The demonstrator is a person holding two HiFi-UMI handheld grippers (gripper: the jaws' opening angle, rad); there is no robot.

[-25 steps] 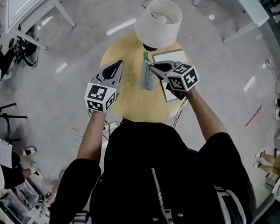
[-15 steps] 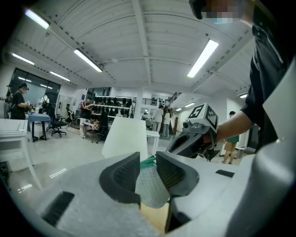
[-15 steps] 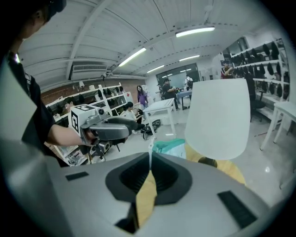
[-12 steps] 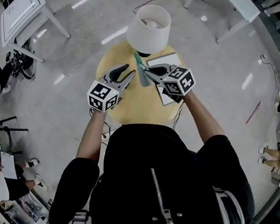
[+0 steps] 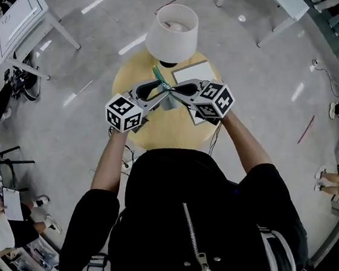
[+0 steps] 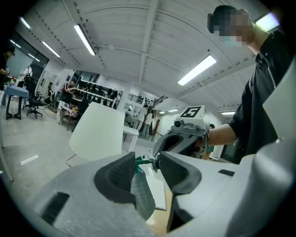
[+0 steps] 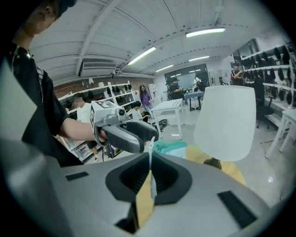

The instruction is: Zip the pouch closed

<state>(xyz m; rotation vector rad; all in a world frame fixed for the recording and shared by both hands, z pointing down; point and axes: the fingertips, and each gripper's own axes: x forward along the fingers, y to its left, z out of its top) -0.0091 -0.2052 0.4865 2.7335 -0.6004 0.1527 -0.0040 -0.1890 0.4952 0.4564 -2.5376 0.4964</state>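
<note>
Our right tongs (image 7: pixel 150 172) clamp the edge of the soft grey-green fabric pouch (image 5: pixel 167 103), held at their tip over the round wooden surface (image 5: pixel 163 132). Our left tongs (image 5: pixel 162 88) have just been opening, with the pouch top between their pads (image 6: pixel 121 173), unpressed (small metal zipper pull (image 6: pixel 149 159) at their tips). We should pinch that pull squarely, then draw away from the right tongs.

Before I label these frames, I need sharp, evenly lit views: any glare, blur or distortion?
Head view: the fisheye bends the room's edges, and glare streaks the floor. Left gripper view: the corners vignette dark, and the pouch, close up, looks soft. Right gripper view: the lamp shade reads evenly bright.
</note>
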